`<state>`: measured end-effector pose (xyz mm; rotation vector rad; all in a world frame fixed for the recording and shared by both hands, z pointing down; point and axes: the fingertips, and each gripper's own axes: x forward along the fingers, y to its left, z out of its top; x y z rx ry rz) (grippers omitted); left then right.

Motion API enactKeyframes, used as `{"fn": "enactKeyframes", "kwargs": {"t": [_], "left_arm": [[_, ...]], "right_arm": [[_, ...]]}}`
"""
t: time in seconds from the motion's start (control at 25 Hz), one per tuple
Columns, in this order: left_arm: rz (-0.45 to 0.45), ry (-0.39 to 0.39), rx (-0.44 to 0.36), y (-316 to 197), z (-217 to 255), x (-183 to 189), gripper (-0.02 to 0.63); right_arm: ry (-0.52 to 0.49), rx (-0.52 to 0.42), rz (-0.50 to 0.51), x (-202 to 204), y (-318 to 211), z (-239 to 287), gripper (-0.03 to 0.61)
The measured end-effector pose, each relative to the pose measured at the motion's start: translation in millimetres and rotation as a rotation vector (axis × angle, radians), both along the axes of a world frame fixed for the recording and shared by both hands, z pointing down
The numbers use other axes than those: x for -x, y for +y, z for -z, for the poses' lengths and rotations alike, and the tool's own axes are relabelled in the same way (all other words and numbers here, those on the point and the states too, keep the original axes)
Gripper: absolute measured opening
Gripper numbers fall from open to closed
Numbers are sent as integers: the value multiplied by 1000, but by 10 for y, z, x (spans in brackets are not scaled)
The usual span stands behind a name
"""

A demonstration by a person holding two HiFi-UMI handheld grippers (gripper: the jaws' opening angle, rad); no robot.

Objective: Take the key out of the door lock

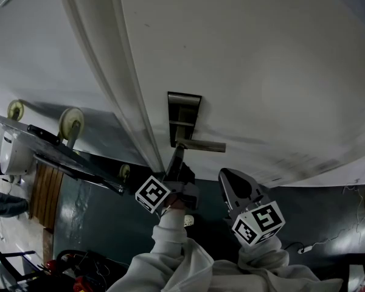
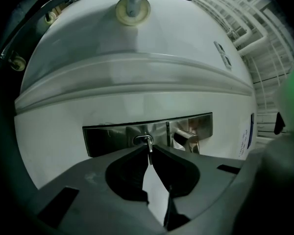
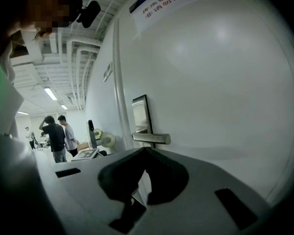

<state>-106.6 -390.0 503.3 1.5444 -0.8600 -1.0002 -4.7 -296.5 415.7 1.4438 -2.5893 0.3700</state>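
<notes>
Left gripper view: the left tongs [image 2: 150, 151] are seen pressed together on the key [image 2: 149, 145], which sticks out of the lock cylinder in the steel lock plate [image 2: 112, 137] at frame centre. The key's thin shank is pinched between the two dark tips, and a narrow gap is left lower down between the jaws. The lever handle [image 2: 187, 140] is mounted on the same plate, just right of the key in this frame. The white door [image 2: 137, 97] fills most of the picture.

Head view: the left tongs are held up against the lower end of the lock plate, just under the handle, near centre frame. The right tongs [image 1: 227, 176] are held beside them, further right in the frame, close to the door but apart from the plate and the handle. A marker cube [image 1: 152, 194] is carried behind the left tongs, and another [image 1: 259, 222] behind the right. Pale sleeves [image 1: 170, 248] are seen at the bottom edge. A cart with cream wheels [image 1: 71, 123] is seen at the left.

Right gripper view: the right tongs are closed tip to tip with nothing between them. The handle is seen just above the tips. A printed sign [image 3: 159, 1] is fixed at the top of the door. Two people [image 3: 56, 137] stand far off at the left.
</notes>
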Motion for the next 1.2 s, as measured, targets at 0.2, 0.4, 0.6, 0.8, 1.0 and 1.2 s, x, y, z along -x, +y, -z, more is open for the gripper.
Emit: {"fn": "enactKeyframes", "kwargs": {"t": [0.2,0.4,0.6,0.8,1.0,1.2], "left_arm": [[6,-6,7,3,-28,12,31],[14,31,-4,2,26,-5,31],[21,10,2,8,11,6,29],[29,-24,29,23,-46,27,28],[35,-7,21,28,-25,26,28],[43,16,2,87,3,18,28]], "right_arm": [[-3,4,4,21,21,-13,52],[-5,2,14,36,54,-17,52],[-8,3,16,42,80,-17,52],[-12,-3,28,73,114,-3,52],[-13,-1,25,90,142,19,52],[-8,-9,35,77,172,25,52]]}}
